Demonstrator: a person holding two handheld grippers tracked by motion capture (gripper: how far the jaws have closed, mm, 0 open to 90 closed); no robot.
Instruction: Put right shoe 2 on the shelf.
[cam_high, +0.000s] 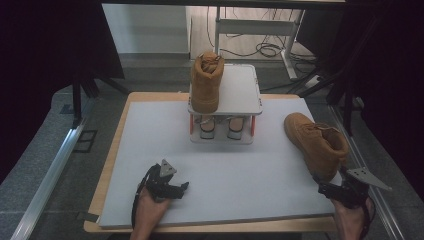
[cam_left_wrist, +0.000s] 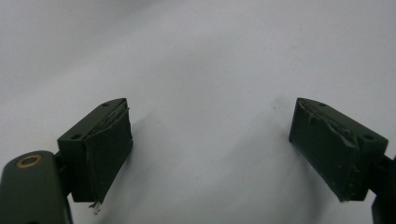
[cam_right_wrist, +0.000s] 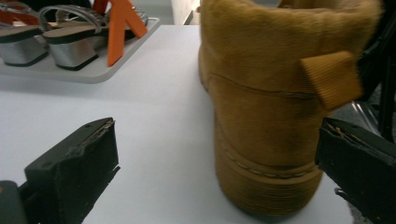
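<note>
One tan boot (cam_high: 206, 82) stands upright on the top shelf of a small white two-level rack (cam_high: 242, 92) at the table's far middle. A second tan boot (cam_high: 317, 143) stands on the white table at the right, its heel (cam_right_wrist: 266, 140) toward me. My right gripper (cam_high: 334, 190) sits just behind that heel, open, with the heel between its jaws and not gripped. My left gripper (cam_high: 176, 189) rests low over the bare table near the front left, open, nothing between its jaws (cam_left_wrist: 210, 154).
A pair of silver heeled sandals (cam_high: 221, 127) sits on the rack's lower shelf, seen also as sandals (cam_right_wrist: 51, 39) beside orange rack posts (cam_right_wrist: 119, 28). The white table surface (cam_high: 225, 175) ends at a wooden edge. Cables and a desk frame (cam_high: 260, 30) lie beyond.
</note>
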